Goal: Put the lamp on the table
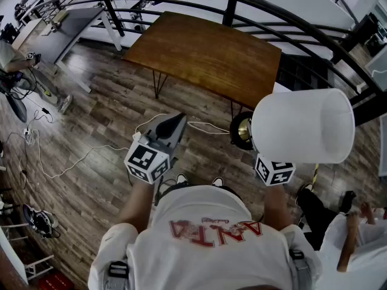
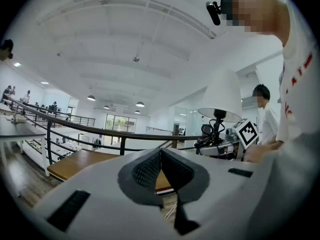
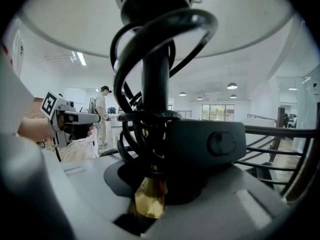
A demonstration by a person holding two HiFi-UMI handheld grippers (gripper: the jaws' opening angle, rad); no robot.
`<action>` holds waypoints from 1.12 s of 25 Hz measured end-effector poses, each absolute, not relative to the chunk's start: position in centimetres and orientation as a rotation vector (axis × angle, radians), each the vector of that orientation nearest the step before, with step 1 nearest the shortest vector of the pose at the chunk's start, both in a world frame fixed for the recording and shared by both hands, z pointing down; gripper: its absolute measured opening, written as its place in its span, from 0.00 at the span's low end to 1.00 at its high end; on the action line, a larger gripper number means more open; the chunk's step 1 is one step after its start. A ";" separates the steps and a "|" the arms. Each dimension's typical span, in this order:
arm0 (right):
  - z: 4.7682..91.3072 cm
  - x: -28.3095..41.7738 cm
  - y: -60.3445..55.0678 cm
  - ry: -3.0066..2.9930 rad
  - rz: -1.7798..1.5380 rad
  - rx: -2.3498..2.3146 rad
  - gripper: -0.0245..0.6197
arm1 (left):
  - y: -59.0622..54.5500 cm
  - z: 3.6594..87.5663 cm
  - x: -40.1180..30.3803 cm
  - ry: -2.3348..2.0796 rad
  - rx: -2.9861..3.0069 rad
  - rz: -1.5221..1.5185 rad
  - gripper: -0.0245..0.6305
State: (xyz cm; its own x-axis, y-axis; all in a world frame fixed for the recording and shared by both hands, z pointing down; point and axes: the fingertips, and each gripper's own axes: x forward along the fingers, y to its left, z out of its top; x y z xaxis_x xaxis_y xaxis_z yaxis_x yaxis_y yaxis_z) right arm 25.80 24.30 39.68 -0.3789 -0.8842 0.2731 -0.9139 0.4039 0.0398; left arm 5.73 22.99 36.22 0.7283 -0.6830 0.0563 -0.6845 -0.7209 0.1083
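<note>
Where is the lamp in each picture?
Head view: lamp at the right, middle height.
Left gripper view: shade right of centre.
Right gripper view: stem fills the centre, shade across the top.
Shared landmark: the black railing, in all three.

A white T-shirt with red lettering is worn; black-and-white marker cubes are fixed on the grey left gripper and right gripper.

Floor: dark wood planks; a white cable trails across them.
Table: brown wooden top, thin black legs, standing on those planks.
</note>
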 end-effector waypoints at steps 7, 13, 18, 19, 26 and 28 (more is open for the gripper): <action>39.6 25.5 24.7 -2.419 0.182 1.552 0.16 | 23.6 36.2 6.1 -1.106 2.802 0.029 0.05; 39.6 25.5 24.5 -2.421 0.180 1.536 0.16 | 23.4 36.2 6.2 -1.109 2.796 0.033 0.05; 39.8 25.0 24.7 -2.440 0.207 1.529 0.16 | 23.6 36.5 5.9 -1.105 2.797 0.034 0.05; 39.8 25.0 24.8 -2.440 0.211 1.532 0.16 | 23.6 36.5 5.8 -1.105 2.796 0.034 0.05; 40.1 24.5 24.6 -2.445 0.237 1.545 0.16 | 23.4 36.6 5.0 -1.104 2.796 0.036 0.05; 40.2 24.0 24.6 -2.440 0.235 1.550 0.16 | 23.3 36.7 4.6 -1.100 2.795 0.036 0.05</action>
State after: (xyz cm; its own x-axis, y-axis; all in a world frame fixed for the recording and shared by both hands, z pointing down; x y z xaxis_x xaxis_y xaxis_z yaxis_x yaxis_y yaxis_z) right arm 24.00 24.62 40.17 -0.4084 -0.8667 0.2866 -0.9055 0.4244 -0.0068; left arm 4.56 23.35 36.73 0.7328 -0.6766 0.0722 -0.6799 -0.7237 0.1186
